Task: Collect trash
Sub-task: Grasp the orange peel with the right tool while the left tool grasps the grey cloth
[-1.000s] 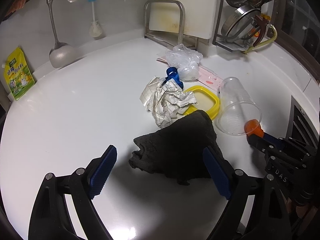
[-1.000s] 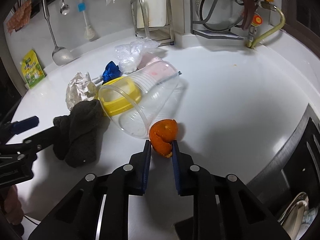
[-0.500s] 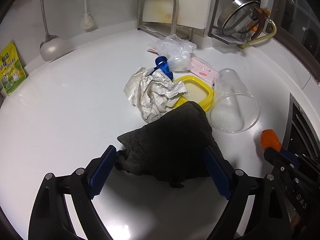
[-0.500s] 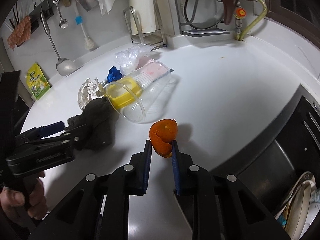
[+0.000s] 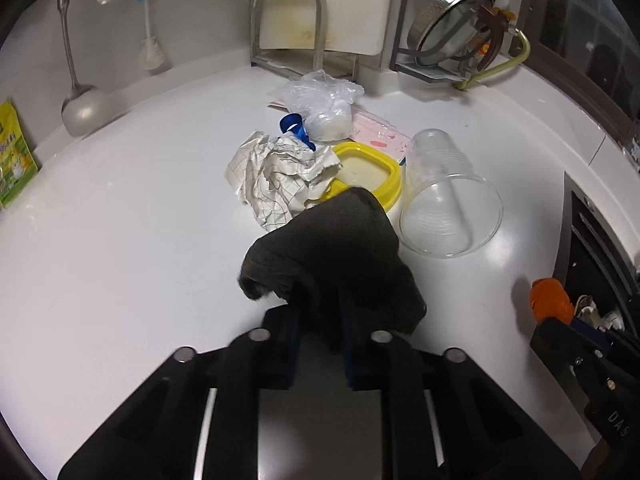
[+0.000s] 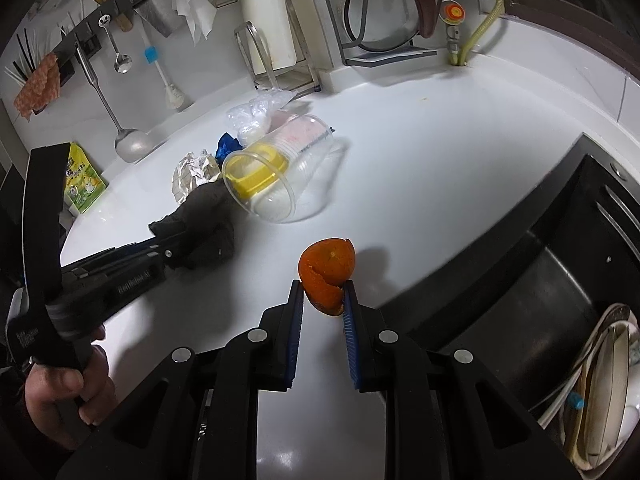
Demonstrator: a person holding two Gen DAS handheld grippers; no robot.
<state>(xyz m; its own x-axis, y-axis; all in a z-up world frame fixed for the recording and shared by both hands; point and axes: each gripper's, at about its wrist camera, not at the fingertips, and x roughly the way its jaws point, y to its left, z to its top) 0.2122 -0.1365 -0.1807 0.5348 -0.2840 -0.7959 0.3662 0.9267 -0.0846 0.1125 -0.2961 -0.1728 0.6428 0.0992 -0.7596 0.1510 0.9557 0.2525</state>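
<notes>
My left gripper [image 5: 322, 320] is shut on the near edge of a dark grey cloth [image 5: 332, 252], which lies on the white counter [image 5: 140, 220]; the same gripper [image 6: 160, 254] and cloth [image 6: 200, 220] show in the right wrist view. An orange peel [image 6: 328, 274] is pinched in my right gripper [image 6: 323, 300], held just above the counter near the sink edge; the left wrist view shows that peel [image 5: 548, 300] at the right. Behind the cloth lie crumpled checked paper [image 5: 280, 176], a yellow-rimmed lid [image 5: 372, 172], a clear plastic cup [image 5: 448, 200] on its side, a blue scrap [image 5: 294, 126] and a crumpled plastic bag [image 5: 320, 104].
A dark sink [image 6: 560, 280] with dishes [image 6: 604, 380] opens at the right. A cutting board in a metal rack [image 5: 320, 12], a pot rack [image 5: 452, 28], a hanging ladle [image 5: 80, 104] and a yellow-green packet [image 5: 12, 160] line the back wall. A hand [image 6: 68, 392] holds the left gripper.
My left gripper's jaws have gone from wide open around the cloth to closed on its near edge. My right gripper has carried the orange peel to the right, toward the sink.
</notes>
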